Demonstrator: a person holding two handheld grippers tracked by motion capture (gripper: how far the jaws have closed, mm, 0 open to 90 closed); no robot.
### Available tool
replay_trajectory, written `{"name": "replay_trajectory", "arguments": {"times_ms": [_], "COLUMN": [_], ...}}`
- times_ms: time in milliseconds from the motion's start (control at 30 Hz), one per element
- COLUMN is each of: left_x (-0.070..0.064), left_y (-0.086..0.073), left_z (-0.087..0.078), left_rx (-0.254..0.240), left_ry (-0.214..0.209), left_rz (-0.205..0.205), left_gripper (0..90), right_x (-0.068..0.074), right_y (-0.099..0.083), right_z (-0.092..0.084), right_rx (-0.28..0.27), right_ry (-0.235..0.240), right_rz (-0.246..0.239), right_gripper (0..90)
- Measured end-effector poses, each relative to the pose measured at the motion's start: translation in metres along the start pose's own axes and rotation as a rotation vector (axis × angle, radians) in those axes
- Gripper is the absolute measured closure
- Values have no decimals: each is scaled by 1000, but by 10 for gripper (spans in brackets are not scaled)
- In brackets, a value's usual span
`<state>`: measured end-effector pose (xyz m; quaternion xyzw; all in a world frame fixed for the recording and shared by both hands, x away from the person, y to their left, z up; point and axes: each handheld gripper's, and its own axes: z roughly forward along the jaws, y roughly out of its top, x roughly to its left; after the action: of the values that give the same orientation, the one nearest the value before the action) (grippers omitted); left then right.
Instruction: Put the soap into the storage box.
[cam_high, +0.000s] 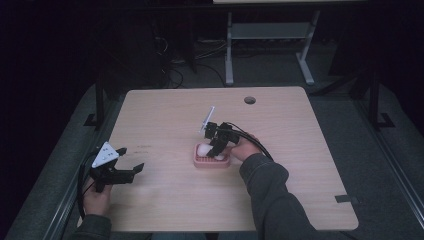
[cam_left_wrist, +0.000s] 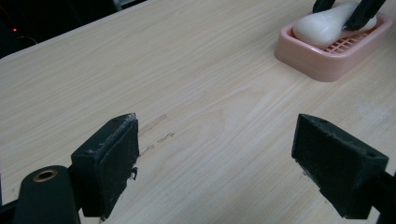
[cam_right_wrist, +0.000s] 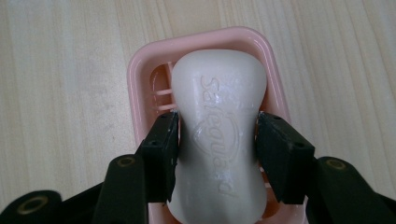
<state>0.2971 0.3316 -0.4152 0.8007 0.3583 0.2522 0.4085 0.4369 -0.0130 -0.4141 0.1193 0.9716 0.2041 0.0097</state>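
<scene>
Lying in pink soap dish (cam_right_wrist: 140, 70) mid-tabletop (cam_high: 165, 115): white soap bar (cam_right_wrist: 219, 116), long axis along dish length. Right claw (cam_right_wrist: 217, 144) clamped on bar's waist; left claw (cam_left_wrist: 219, 163) apart, well away from dish.

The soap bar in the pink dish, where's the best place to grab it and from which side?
Grip the soap bar across its narrow waist, coming from above: its wider ends stop the pads sliding. The right gripper is clamped there now, over the pink dish.

Near end of white waisted soap bar (cam_right_wrist: 219, 140) cut off by bottom edge in right gripper view. Slatted floor of pink plastic soap dish (cam_right_wrist: 140, 70) mostly hidden beneath. Embossed lettering on top partly illegible. In high view, too small for detail.
</scene>
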Motion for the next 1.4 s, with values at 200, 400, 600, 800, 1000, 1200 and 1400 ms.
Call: {"name": "replay_trajectory", "arguments": {"times_ms": [200,400,600,800,1000,1200,1400], "left_x": [0,0,0,0,0,-1,-1], "left_y": [0,0,0,0,0,0,0], "left_z": [0,0,0,0,0,0,0], "left_rx": [0,1,2,2,3,3,4], "left_ry": [0,-1,0,1,2,2,0], "left_rz": [0,-2,-2,-1,1,0,3], "left_gripper": [145,145,145,145,145,145,145], "right_x": [0,0,0,0,0,0,1], "right_y": [-1,-3,-8,-14,-22,-28,-33], "right_z": [-2,-9,-20,-27,-32,-39,-43], "right_rx": [-8,-25,-39,-53,-64,-83,-100], "right_ry": [15,16,10,5,-3,-13,-18], "right_rz": [18,31,45,57,84,87,100], "right_gripper": [443,414,386,377,359,351,342]}}
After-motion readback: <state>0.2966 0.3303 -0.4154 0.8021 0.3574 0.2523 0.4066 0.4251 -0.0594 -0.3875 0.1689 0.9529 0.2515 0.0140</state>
